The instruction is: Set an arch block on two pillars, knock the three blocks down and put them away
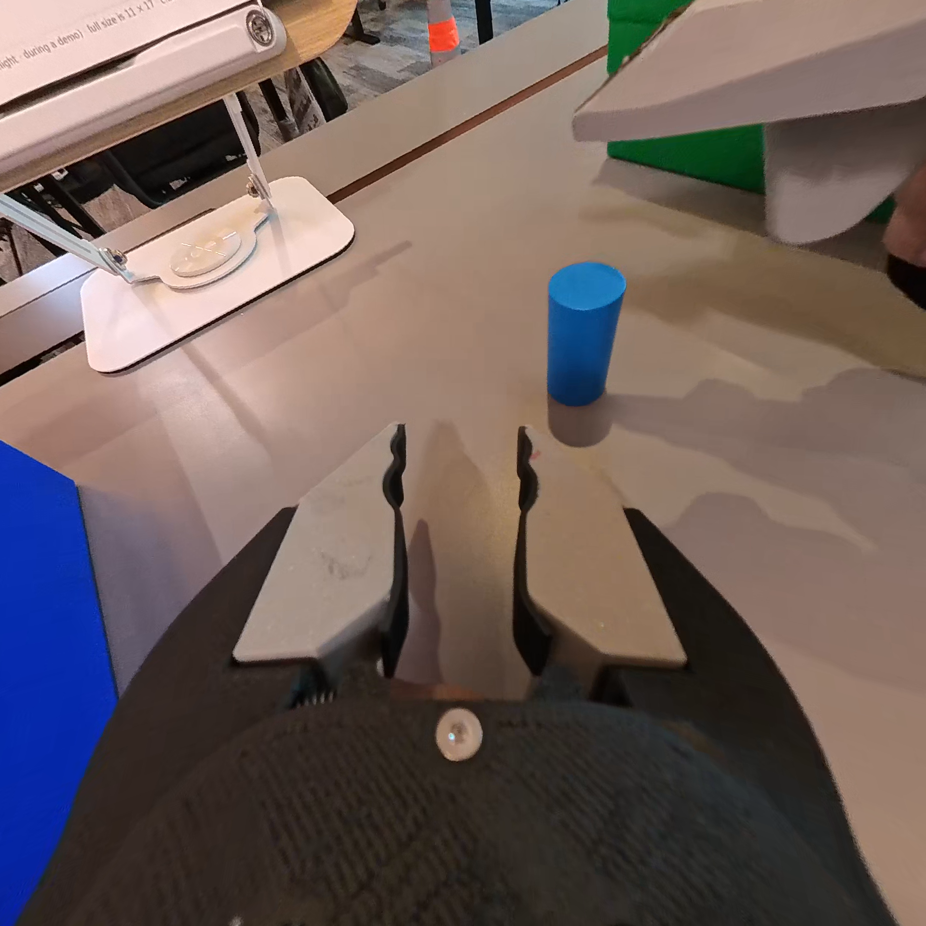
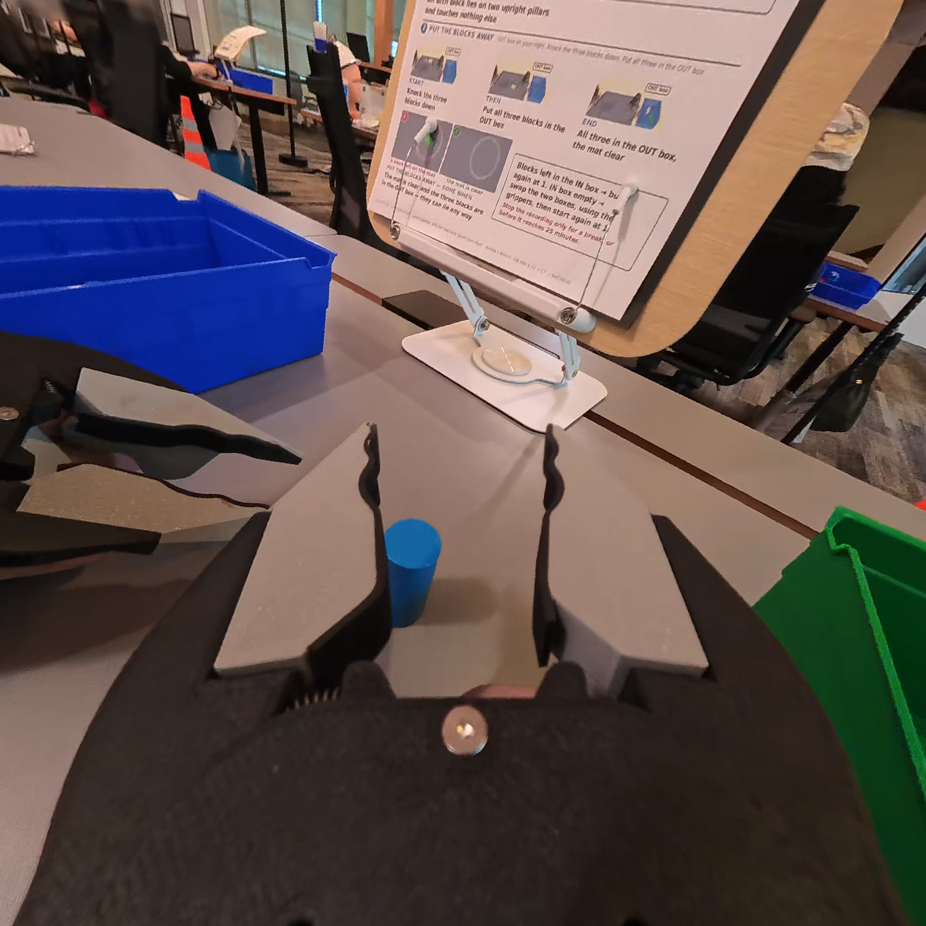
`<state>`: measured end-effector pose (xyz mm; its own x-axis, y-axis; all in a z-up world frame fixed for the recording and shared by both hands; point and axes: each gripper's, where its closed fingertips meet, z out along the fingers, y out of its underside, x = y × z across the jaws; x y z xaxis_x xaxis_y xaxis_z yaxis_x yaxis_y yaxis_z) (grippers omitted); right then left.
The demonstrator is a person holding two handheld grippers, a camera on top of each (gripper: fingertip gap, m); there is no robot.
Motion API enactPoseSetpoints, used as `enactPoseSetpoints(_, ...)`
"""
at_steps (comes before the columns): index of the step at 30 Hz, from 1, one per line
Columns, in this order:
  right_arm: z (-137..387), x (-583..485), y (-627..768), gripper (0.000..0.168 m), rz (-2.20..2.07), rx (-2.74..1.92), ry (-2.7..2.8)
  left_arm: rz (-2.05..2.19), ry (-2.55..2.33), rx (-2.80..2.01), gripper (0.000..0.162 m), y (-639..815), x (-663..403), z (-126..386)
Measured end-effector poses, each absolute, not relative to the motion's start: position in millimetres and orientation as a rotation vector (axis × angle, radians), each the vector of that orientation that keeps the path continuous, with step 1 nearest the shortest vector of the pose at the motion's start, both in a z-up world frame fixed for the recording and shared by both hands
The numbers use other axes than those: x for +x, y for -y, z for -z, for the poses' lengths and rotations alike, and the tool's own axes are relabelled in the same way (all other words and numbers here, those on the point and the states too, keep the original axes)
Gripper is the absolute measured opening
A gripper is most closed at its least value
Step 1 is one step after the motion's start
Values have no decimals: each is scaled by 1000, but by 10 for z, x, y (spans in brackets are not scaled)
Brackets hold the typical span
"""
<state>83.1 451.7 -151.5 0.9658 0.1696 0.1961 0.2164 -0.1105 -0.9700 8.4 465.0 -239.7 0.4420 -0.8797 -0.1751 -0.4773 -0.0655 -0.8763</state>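
cylinder block (image 1: pixel 585 333) upright on table (image 1: pixel 351 401), stand (image 1: pixel 215 270) behind-left, one bin (image 2: pixel 165 290) left, another bin (image 2: pixel 872 626) right

- Left black-and-grey two-finger gripper (image 1: pixel 461 436): jaws apart, nothing betw. them, held low, pointing fwd.
- Right black-and-grey two-finger gripper (image 2: pixel 460 433): jaws wide apart, empty, tilted down, just beside the left one.

Left gripper (image 1: pixel 461 436), right gripper (image 2: pixel 460 433): identical black textured bodies, grey wedge fingers with wavy black pads, silver screw behind jaws.
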Motion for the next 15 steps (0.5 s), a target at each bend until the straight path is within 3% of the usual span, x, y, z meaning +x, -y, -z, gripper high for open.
enactPoseSetpoints(15,1523,879,-4529,61,97,-1689,278,516,-1161,-1722,42,-4686,49,2397)
